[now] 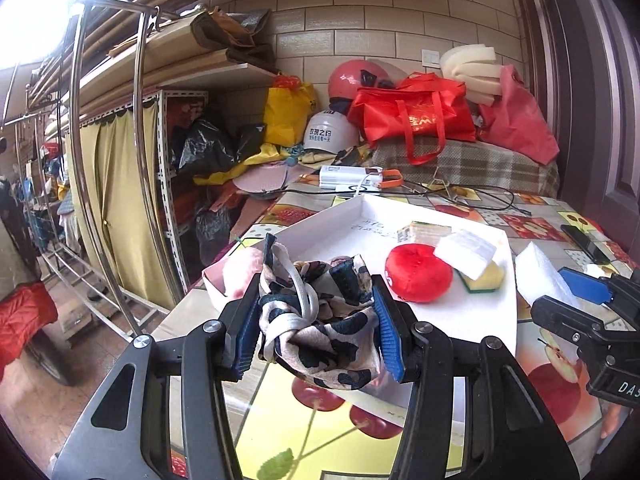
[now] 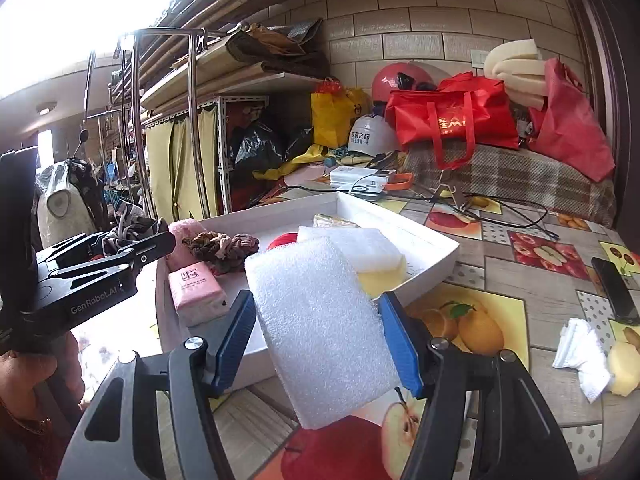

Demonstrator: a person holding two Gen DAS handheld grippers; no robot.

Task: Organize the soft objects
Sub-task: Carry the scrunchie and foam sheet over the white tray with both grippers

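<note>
White foam block point(image 2: 320, 328) is being held between the blue pads of the right tongs point(image 2: 318, 336), which are clamped on its two long sides; its long axis is running forward and slightly up, away from the camera, toward the white tray point(image 2: 436, 240) lying just ahead on the fruit-print table point(image 2: 500, 320). Patterned fabric bundle point(image 1: 320, 312), tied with a pale strap, is being squeezed between the pads of the left tongs point(image 1: 316, 320), and it is hanging above the tray's near left corner. Inside the tray a red plush ball point(image 1: 418, 266), a yellow sponge point(image 1: 482, 278) under a white pad, a pink tissue pack point(image 2: 196, 294) and a knotted scrunchie point(image 2: 222, 246) are already lying. Both loads appear to be heading for the tray; the left one is the nearer, already over its rim, while the foam is poised short of the front edge. A dark phone point(image 2: 614, 290) and crumpled white paper point(image 2: 582, 354) are resting well to the right.
</note>
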